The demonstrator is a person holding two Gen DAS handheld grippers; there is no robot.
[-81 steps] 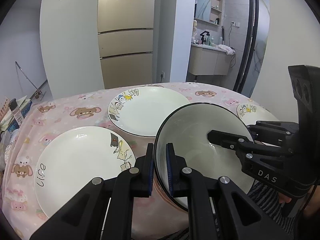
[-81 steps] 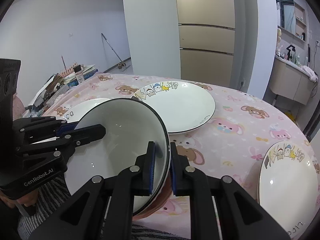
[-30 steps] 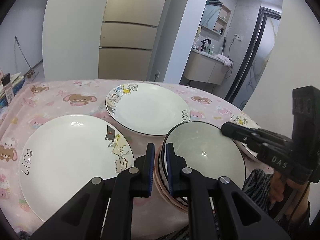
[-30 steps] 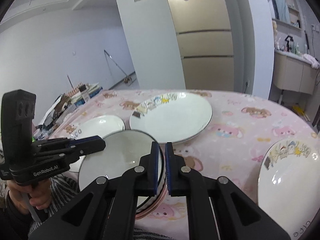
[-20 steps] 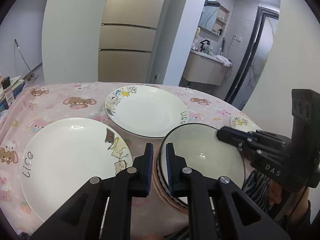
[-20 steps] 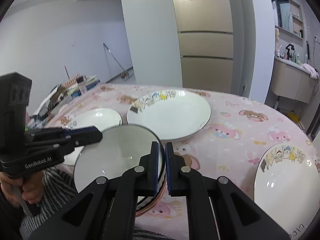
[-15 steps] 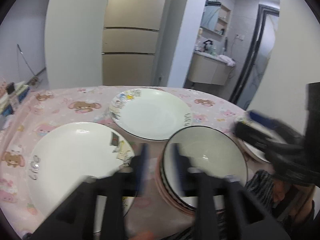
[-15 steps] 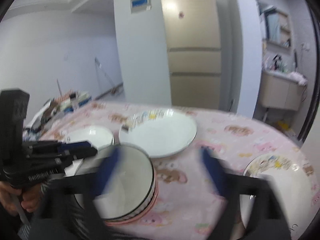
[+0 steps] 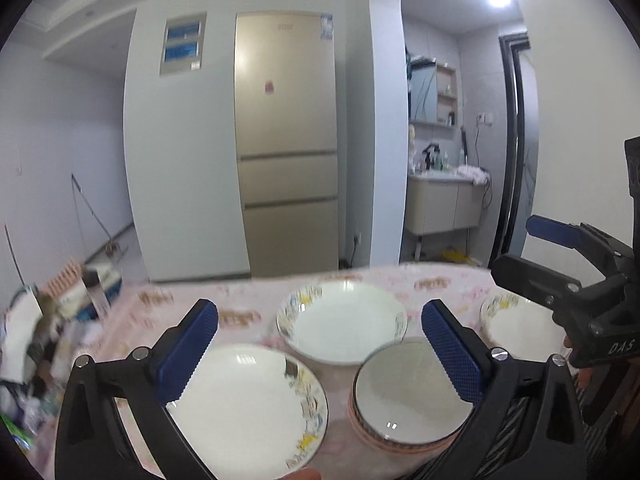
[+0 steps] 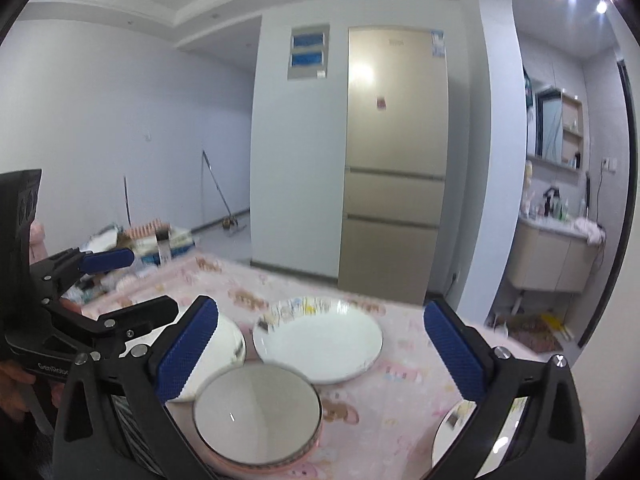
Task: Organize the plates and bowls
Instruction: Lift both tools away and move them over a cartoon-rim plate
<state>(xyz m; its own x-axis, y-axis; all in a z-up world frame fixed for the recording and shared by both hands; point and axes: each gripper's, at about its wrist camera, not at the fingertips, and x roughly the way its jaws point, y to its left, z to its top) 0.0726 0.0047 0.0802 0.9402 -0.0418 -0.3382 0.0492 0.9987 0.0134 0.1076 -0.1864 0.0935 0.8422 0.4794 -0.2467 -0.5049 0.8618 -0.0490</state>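
A stack of bowls [image 9: 406, 396] with a dark rim and pink underside sits at the near edge of the pink cartoon tablecloth [image 9: 248, 300]; it also shows in the right wrist view [image 10: 256, 414]. My left gripper [image 9: 320, 356] is open and empty, raised above the table. My right gripper [image 10: 320, 354] is open and empty, also raised. A deep white plate [image 9: 342, 326] lies mid-table, a flat white plate [image 9: 244, 400] at the near left, another plate [image 9: 520, 326] at the right. The right gripper shows in the left wrist view [image 9: 516, 250].
A gold fridge [image 9: 286, 144] and white wall stand behind the table. Boxes and clutter [image 9: 80, 288] lie past the table's left edge. A bathroom vanity [image 10: 556, 256] is at the back right. The person's striped clothing is at the near edge.
Both grippers were shut on the bowl's rim, lowered it onto the stack, then opened wide and lifted up and back. The bowl rests on the stack.
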